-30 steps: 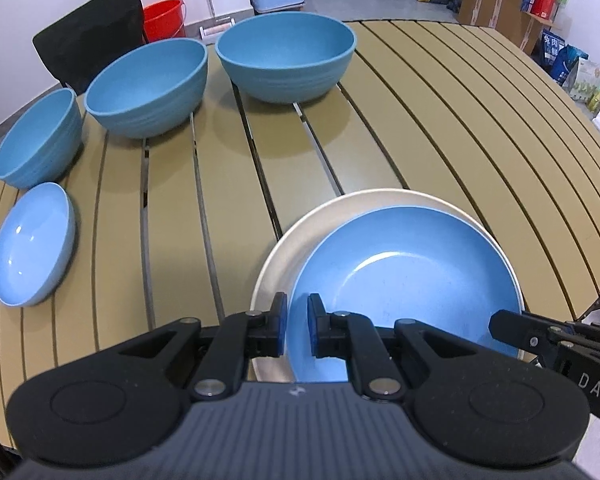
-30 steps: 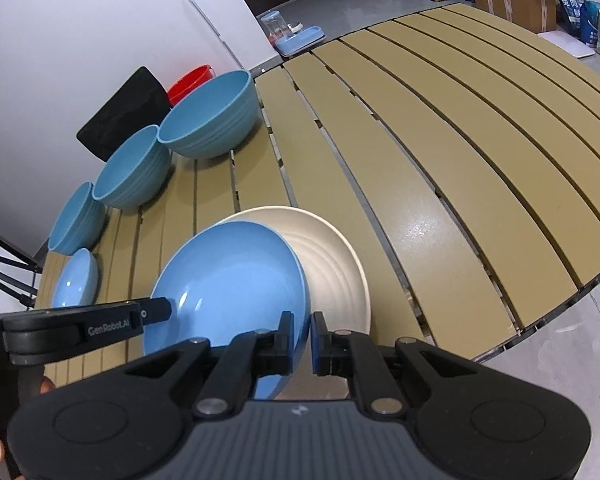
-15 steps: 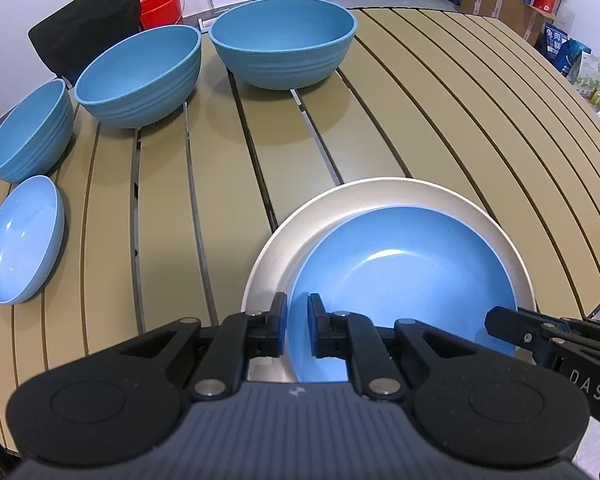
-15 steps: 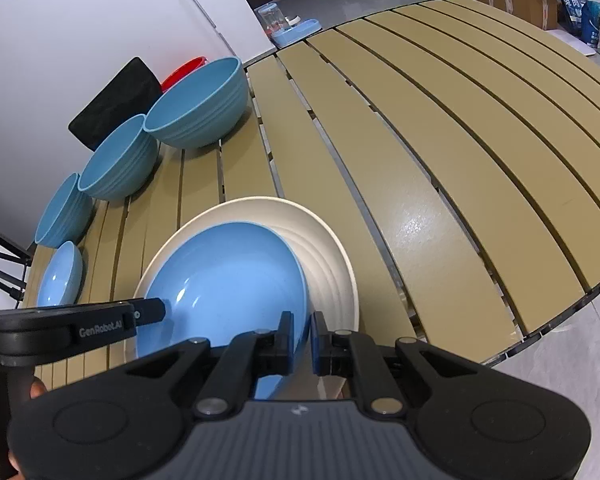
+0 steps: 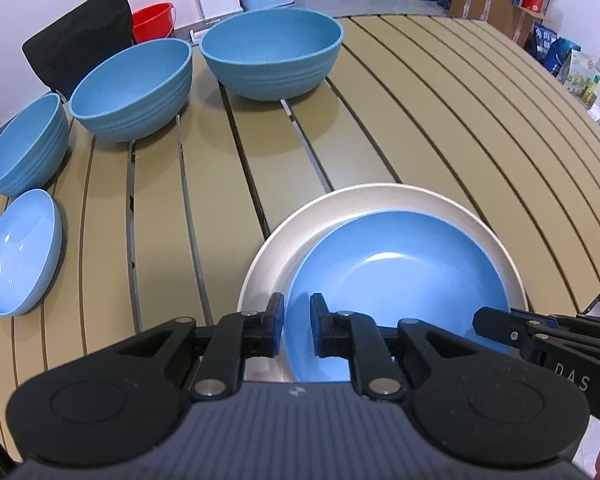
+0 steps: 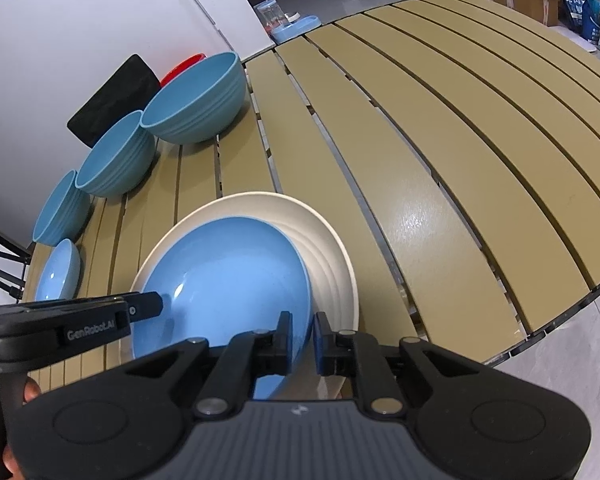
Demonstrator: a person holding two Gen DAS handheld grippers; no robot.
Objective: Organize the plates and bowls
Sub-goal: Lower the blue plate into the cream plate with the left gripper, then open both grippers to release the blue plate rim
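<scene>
Both grippers, left gripper [image 5: 297, 330] and right gripper [image 6: 302, 342], had just eased slightly apart around the glossy blue plate's [image 5: 398, 304] rim (nested on the cream ridged plate [image 5: 364, 204]), apparently releasing it.

1. The table [image 5: 400, 120] has a tan slatted top with dark gaps between the slats; its near right edge shows in the right wrist view.
2. Three deep blue bowls stand upright along the far left side: large bowl [image 5: 272, 52], medium bowl [image 5: 134, 88], small bowl [image 5: 24, 146], set close together.
3. A pale blue shallow dish [image 5: 18, 254] lies just beside the small bowl.
4. A cream plate [image 5: 340, 216] rests flat near the front edge, well apart from the bowls.
</scene>
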